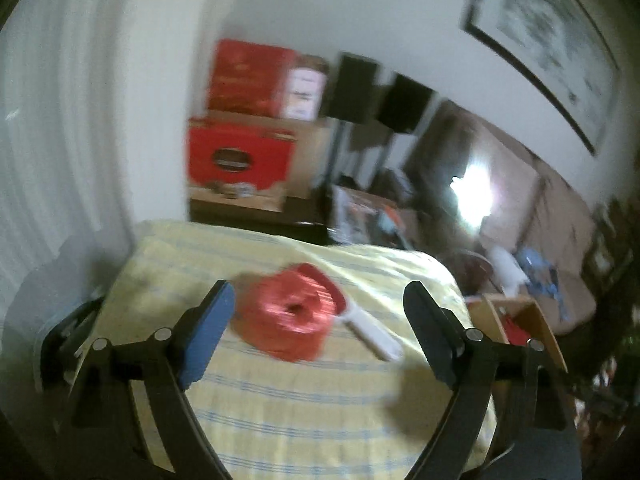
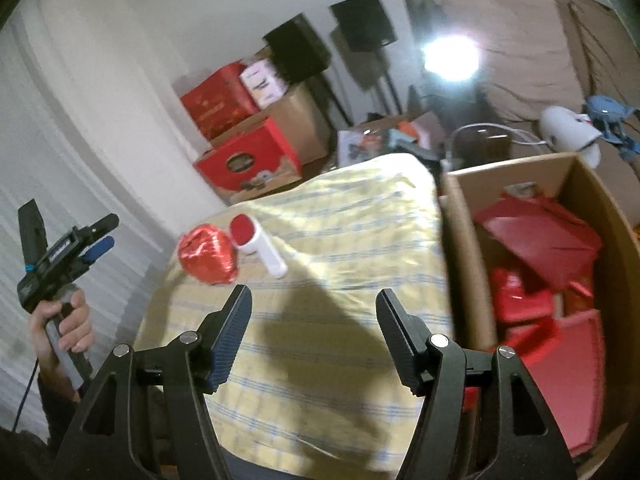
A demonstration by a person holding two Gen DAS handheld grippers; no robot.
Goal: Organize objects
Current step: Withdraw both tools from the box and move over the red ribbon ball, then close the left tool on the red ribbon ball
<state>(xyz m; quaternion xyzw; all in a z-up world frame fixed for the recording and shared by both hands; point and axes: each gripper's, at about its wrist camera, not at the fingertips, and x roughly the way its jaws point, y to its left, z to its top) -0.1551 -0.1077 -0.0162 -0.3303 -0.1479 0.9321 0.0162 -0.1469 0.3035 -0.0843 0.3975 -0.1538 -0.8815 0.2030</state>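
A shiny red roll of ribbon [image 1: 290, 316] [image 2: 210, 256] lies on the table under a yellow checked cloth [image 1: 280, 408] [image 2: 340, 240]. Beside it rests a white-handled roller with a red head [image 1: 372, 334] [image 2: 260, 246]. My left gripper [image 1: 319, 286] is open, and the roll shows between its fingers without being touched. In the right wrist view the left gripper [image 2: 96, 236] hangs off the table's left side, held by a hand [image 2: 68, 328]. My right gripper [image 2: 315, 292] is open over the cloth with nothing between its fingers.
An open cardboard box [image 2: 464, 240] [image 1: 536, 320] holding red packages stands against the table's right edge. Red cartons [image 1: 240, 152] [image 2: 248, 160], black speakers on stands [image 2: 362, 20], a bright lamp [image 2: 450, 58] and a brown sofa [image 2: 520, 40] lie beyond. A white curtain [image 1: 60, 140] hangs at the left.
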